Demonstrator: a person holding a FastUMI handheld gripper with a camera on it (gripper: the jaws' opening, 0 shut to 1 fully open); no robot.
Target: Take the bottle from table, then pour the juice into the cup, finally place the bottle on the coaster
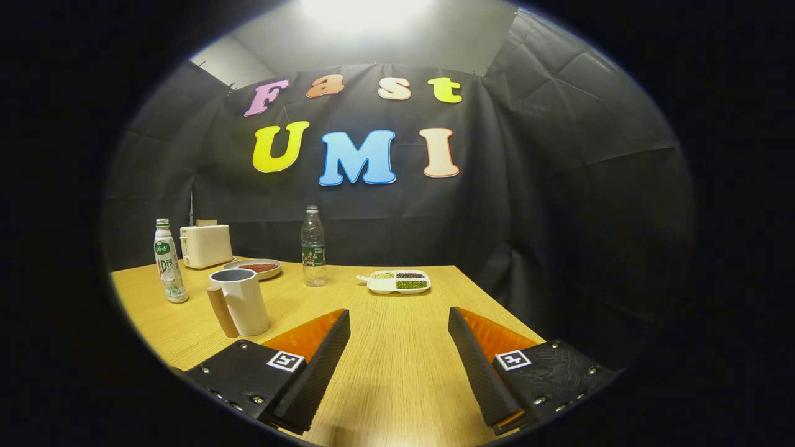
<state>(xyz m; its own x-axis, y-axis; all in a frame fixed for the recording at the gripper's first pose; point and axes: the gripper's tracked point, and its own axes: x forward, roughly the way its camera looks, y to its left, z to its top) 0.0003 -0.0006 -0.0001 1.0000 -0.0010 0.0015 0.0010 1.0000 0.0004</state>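
We are in a staged recording booth dressed as a kitchen corner. Black cloth (559,186) hangs as walls around a wooden table (397,347), with a bright lamp (366,9) overhead. From our tongs (399,366), spread open over bare wood, a toaster (206,246) and plate (258,267) sit at eleven o'clock, and a divided snack tray (397,282) at twelve.

Items counted on the counter (397,372): two bottles, one white (169,261) and one clear (313,247); one cup (241,302); one toaster (206,245); one plate (258,267); one divided tray (399,281).
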